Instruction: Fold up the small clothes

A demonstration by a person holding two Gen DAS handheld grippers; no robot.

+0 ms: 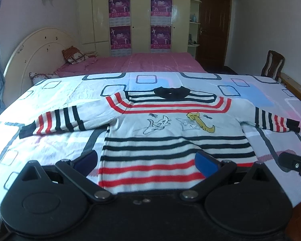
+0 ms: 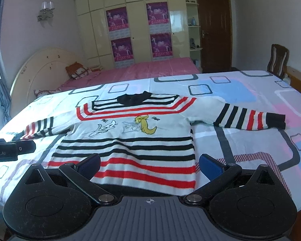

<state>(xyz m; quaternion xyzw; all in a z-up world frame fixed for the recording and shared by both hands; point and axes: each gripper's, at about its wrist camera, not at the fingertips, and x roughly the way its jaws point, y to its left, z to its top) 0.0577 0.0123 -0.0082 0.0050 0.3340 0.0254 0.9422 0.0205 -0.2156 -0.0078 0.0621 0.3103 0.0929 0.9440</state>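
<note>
Here both the left gripper and right gripper hover spread wide over the sweater hem.

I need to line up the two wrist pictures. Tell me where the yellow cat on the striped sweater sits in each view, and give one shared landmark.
Left wrist view: the yellow cat is right of centre, on the white chest band of the striped sweater.
Right wrist view: the yellow cat is near centre, slightly left.
Shared landmark: the sweater's black collar, directly above the chest drawings.
</note>
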